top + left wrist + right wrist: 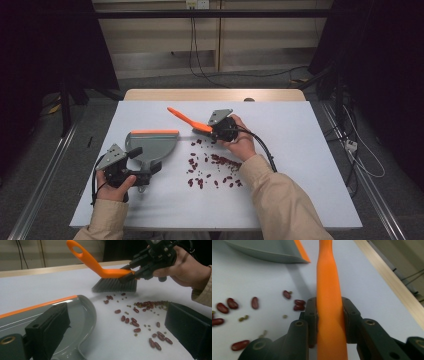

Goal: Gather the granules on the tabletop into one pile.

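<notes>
The right gripper (329, 322) sits closest to the lens in the right gripper view, its two black jaws clamped on the flat orange back of a brush (329, 302), one pad pressing each side. The brush handle runs straight away from the jaws toward the far part of the table (367, 285). In the left gripper view the same brush (110, 273) hangs with its dark bristles pointing down at the white surface, their tips just at the table top; whether they touch it I cannot tell. Its looped handle end rises up and to the left there. The person's right hand (185, 267) wraps around the gripper body behind it.

Just below and beside the bristles lie scattered beans (140, 317), dark red ones mixed with smaller greenish ones, spread loosely over the sheet. In the high view the beans (212, 167) lie between the two hands, nearer the right one.

The left gripper (131, 165) holds the stem of a grey dustpan (152, 145) with an orange lip; the jaws stand on either side of the handle in the left gripper view, gripping it. The dustpan (75, 322) lies flat on the table, left of the beans and apart from most of them, its orange-edged side turned away from the person.
</notes>
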`<move>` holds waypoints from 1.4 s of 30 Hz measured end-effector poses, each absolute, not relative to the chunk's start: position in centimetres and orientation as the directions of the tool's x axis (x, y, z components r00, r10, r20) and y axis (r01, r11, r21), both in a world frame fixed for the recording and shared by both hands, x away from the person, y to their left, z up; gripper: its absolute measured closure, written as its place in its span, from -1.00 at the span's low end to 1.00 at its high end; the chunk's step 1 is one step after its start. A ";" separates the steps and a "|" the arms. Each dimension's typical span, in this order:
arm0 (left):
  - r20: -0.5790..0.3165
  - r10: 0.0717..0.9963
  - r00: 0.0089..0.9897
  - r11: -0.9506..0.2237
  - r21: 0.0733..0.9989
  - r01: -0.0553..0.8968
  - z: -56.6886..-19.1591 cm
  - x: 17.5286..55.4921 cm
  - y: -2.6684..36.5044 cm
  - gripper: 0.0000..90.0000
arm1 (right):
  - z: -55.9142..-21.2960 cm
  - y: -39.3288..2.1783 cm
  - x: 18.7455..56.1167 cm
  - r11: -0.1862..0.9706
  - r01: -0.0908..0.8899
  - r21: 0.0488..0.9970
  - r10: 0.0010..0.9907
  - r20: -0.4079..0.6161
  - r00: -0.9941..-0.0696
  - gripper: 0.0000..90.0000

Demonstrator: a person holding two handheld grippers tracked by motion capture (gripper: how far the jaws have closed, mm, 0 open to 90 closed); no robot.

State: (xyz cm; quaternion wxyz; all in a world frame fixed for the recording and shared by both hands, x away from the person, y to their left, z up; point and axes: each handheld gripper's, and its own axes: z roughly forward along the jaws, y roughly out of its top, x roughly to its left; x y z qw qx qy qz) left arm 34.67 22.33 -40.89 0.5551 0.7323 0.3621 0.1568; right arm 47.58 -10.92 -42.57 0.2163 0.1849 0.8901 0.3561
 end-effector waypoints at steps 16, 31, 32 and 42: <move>-0.167 0.701 0.693 -0.133 0.924 0.357 -41.0 34.6 22.1 -0.88 | -42.3 -10.4 44.1 0.720 0.057 0.692 0.313 -0.250 -0.916 0.58; -0.155 0.695 0.702 -0.153 0.922 0.355 -41.0 33.8 21.9 -0.88 | -42.1 -11.0 41.0 0.711 0.013 0.703 0.246 -0.231 -0.941 0.58; -0.157 0.695 0.702 -0.151 0.922 0.356 -41.0 33.7 21.9 -0.88 | -42.1 -11.0 40.9 0.713 0.011 0.701 0.243 -0.233 -0.942 0.58; -0.162 0.693 0.703 -0.149 0.921 0.359 -41.2 33.6 22.1 -0.88 | -41.8 -11.3 39.8 0.710 0.006 0.704 0.216 -0.210 -0.953 0.58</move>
